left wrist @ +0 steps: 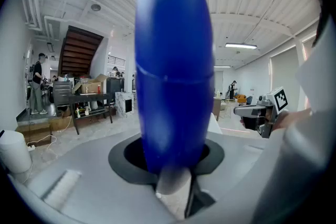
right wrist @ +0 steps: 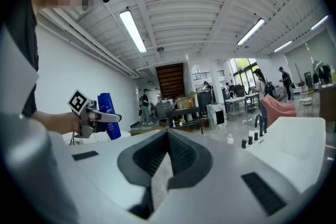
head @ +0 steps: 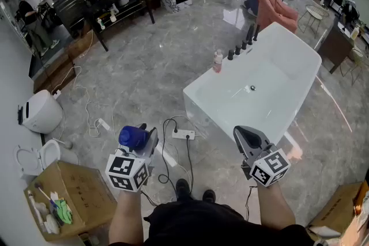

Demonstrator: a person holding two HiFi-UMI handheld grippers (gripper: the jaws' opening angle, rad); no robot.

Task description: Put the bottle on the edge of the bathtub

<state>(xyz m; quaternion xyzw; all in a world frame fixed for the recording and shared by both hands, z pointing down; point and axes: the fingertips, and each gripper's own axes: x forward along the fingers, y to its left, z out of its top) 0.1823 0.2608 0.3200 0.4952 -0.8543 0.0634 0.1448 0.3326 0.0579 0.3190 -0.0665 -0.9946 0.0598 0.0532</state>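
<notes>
In the head view, the left gripper (head: pixel 145 143) is held low over the grey stone floor (head: pixel 144 78), its jaws clamped on a blue bottle (head: pixel 132 136). The right gripper (head: pixel 247 136) is level with it. The white bathtub (head: pixel 199 95) stands ahead and to the right, well apart from both. On its far rim are a small pink-capped bottle (head: pixel 217 60) and a row of dark tap fittings (head: pixel 239 49). The near rim looks bare.

In the left gripper view, the blue bottle fills the middle of the picture. It stands upright between the jaws, which grasp its lower body, and its rounded top rises well above them.

In the right gripper view, the jaws are clenched together with nothing between them. The other gripper and its bottle show at the left, and the tub's rim at the right.

The bottle looks like smooth, rigid plastic, so it should not give under the jaws, but it may slip or twist in them. How full or heavy it is I cannot tell. A hold on the straight body, as now, seems sound. The bottle is tall and narrow, so it will probably tip easily on the narrow ledge and wants setting down flat on its base.
</notes>
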